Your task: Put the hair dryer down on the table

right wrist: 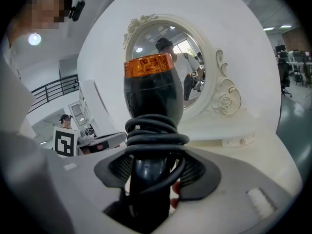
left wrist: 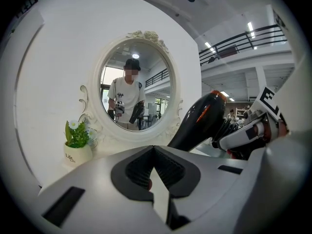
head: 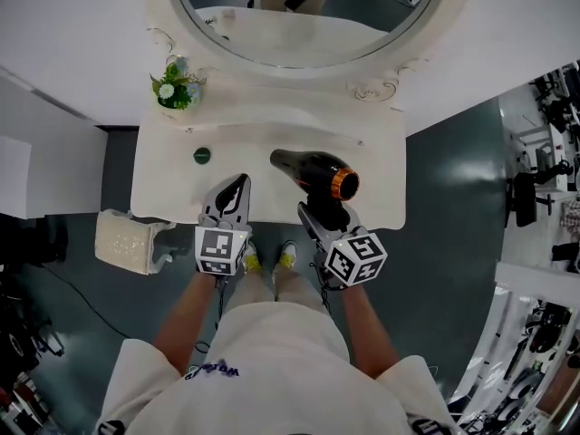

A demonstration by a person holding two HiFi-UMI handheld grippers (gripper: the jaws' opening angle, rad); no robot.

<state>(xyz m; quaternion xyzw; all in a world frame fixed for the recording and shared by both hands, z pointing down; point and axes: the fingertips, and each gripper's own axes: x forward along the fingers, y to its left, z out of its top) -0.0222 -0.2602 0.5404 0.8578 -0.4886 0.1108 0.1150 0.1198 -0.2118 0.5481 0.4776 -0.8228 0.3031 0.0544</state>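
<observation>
In the left gripper view, the nozzle end of the hair dryer (head: 313, 170) is hidden behind the body of the left hand-held gripper (head: 239, 182). So I cannot tell if the dryer touches the white surface (head: 163, 198). In the head view the dryer is over the middle of the surface, nozzle to the left and orange ring to the right. The oval mirror (head: 299, 25) is cut off at the top. A small dark green round thing (head: 201, 156) is too small to name.

The front edge of the surface runs just under both grippers. Bare surface lies between the dryer and the potted plant (head: 177, 86) at the back left.

The right hand-held gripper (head: 322, 214) has its 2 jaws partly apart and clamped on the dryer's black handle, below the coiled cord (right wrist: 156, 130). The 2 jaws of the left hand-held gripper meet at the tips and hold nothing.
</observation>
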